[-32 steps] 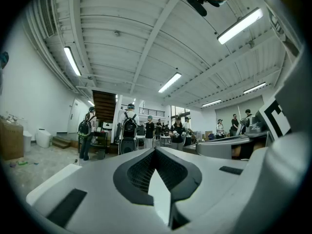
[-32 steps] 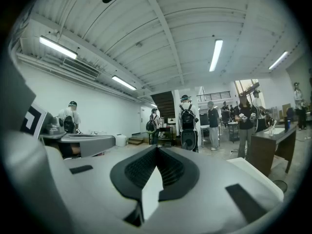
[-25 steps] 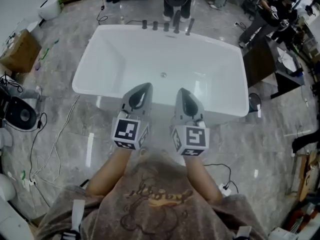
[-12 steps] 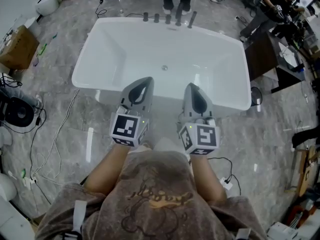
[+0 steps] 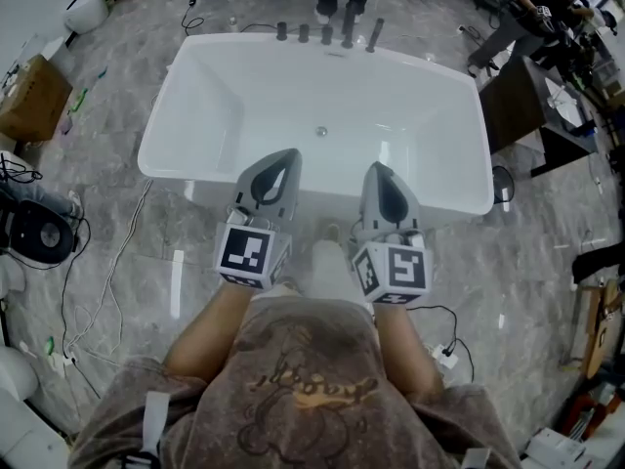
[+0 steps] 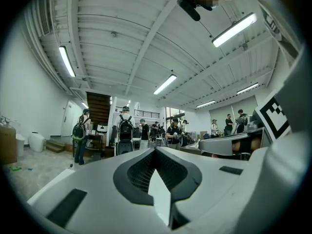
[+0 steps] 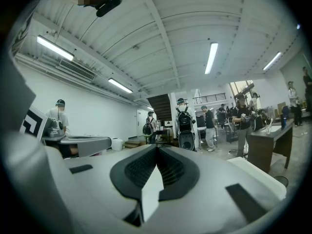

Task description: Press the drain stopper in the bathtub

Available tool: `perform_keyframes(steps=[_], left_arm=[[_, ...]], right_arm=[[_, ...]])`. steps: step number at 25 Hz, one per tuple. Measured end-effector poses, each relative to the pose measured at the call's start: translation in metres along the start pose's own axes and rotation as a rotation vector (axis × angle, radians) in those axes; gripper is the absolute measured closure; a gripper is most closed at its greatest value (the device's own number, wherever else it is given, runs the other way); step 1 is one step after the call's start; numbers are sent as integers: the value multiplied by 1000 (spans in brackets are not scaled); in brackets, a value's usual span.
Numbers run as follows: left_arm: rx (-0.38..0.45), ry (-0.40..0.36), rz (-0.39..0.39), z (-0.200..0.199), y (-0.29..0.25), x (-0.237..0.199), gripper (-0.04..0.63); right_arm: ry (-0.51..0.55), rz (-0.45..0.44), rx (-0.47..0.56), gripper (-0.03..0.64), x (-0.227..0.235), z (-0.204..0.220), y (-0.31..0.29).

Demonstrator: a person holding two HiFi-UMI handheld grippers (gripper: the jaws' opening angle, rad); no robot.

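Drain stopper [image 5: 320, 131]: small round metal button on the floor of the white bathtub [image 5: 200, 110], mid-basin. Judged rigid, spring-loaded and slick; it needs a square push on its top face, not a grasp. Left tongs [image 5: 281, 159] and right tongs [image 5: 377, 172]: both clenched, empty, over the near rim, well apart from the stopper.

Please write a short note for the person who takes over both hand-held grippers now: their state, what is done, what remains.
Left hand-held gripper: shut, empty, held at the near side of the bathtub.
Right hand-held gripper: the same, beside it.
Drain stopper: on the tub floor, far from both.
Done: nothing yet.
Left: reach into the tub, press the stopper.
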State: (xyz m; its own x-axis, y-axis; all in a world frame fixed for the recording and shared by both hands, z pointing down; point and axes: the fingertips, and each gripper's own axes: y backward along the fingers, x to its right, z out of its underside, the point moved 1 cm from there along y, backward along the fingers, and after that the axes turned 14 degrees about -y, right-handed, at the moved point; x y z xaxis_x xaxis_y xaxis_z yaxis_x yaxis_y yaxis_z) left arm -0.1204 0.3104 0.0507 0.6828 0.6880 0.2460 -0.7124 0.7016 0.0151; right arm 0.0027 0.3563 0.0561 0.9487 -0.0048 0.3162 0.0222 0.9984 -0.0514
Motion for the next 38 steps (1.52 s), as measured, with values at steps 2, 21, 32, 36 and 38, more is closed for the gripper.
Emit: perform_keyframes(steps=[2,21,32,36,38], left_arm=[[8,-5,-6,2,-10,-4,589],[-4,10,-5,15,-174,-48,589],[4,-4,-108,18,-268,-85,589],[15,3,-112,24,-284,-103,589],[19,6,-106,30,-293,-109,589]], right_arm=[[-7,-4,0,612,5,1,-9],[0,-63,-33,612,82,-25,-160],[48,-190,-64,612,109,-39,-259],[45,-203,-62,612,103,-32,-284],[36,-202,-62,612,101,-29,-298]])
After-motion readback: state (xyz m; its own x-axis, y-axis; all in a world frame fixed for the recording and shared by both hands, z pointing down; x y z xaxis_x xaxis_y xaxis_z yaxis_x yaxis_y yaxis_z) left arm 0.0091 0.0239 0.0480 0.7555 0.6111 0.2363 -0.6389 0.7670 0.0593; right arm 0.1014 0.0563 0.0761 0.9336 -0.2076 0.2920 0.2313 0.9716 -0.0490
